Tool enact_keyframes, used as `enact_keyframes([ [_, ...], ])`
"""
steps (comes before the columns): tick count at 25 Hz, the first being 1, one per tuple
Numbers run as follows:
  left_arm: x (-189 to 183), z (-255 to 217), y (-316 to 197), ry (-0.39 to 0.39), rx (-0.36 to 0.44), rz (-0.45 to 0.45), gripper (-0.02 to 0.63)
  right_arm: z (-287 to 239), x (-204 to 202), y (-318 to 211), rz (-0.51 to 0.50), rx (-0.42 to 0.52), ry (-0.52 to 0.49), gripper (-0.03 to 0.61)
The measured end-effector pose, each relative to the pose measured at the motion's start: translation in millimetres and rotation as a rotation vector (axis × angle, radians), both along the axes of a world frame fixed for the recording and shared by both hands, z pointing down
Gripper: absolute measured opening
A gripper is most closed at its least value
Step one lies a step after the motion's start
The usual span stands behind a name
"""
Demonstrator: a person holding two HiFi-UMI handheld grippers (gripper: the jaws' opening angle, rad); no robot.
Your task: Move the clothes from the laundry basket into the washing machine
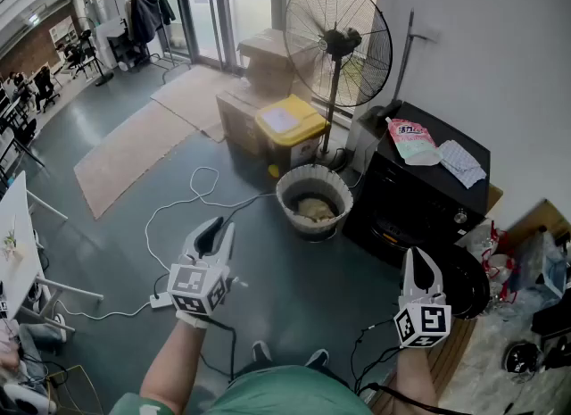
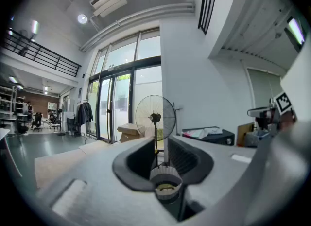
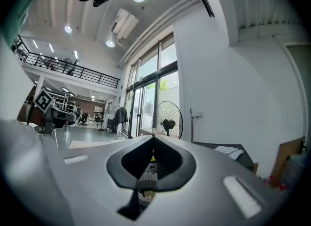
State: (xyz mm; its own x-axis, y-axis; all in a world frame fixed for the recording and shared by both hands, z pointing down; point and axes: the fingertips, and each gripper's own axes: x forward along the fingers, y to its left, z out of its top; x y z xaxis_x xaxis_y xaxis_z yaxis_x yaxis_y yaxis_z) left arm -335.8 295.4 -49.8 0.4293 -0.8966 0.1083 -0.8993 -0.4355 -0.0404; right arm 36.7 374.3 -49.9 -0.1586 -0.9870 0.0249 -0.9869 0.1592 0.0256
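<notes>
A white ribbed laundry basket [image 1: 312,192] stands on the grey floor ahead of me, with beige clothes [image 1: 313,211] inside. To its right is the black washing machine [image 1: 419,203], its round door [image 1: 467,281] swung open toward me. My left gripper [image 1: 217,228] hangs left of the basket and short of it, jaws a little apart and empty. Through their gap the left gripper view shows the basket [image 2: 165,183]. My right gripper [image 1: 417,256] is shut and empty, just in front of the machine's door. Its tips meet in the right gripper view [image 3: 151,140].
A tall pedestal fan [image 1: 337,43] stands behind the basket, beside a yellow-lidded bin [image 1: 290,126] and cardboard boxes [image 1: 260,54]. A detergent pouch [image 1: 412,141] and a folded cloth [image 1: 461,161] lie on the machine. A white cable [image 1: 192,197] runs over the floor at left. Clutter crowds the right edge.
</notes>
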Motion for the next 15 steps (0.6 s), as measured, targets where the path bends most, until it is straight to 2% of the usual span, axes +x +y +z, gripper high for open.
enact_keyframes([
  [8, 7.1, 5.3, -0.4, 0.001, -0.008, -0.015, 0.083, 5.7, 6.7, -1.6, -0.008, -0.005, 0.006, 0.002],
  [15, 18.5, 5.4, -2.8, 0.008, -0.009, -0.071, 0.071, 5.7, 31.2, -1.6, -0.015, 0.042, -0.052, 0.002],
])
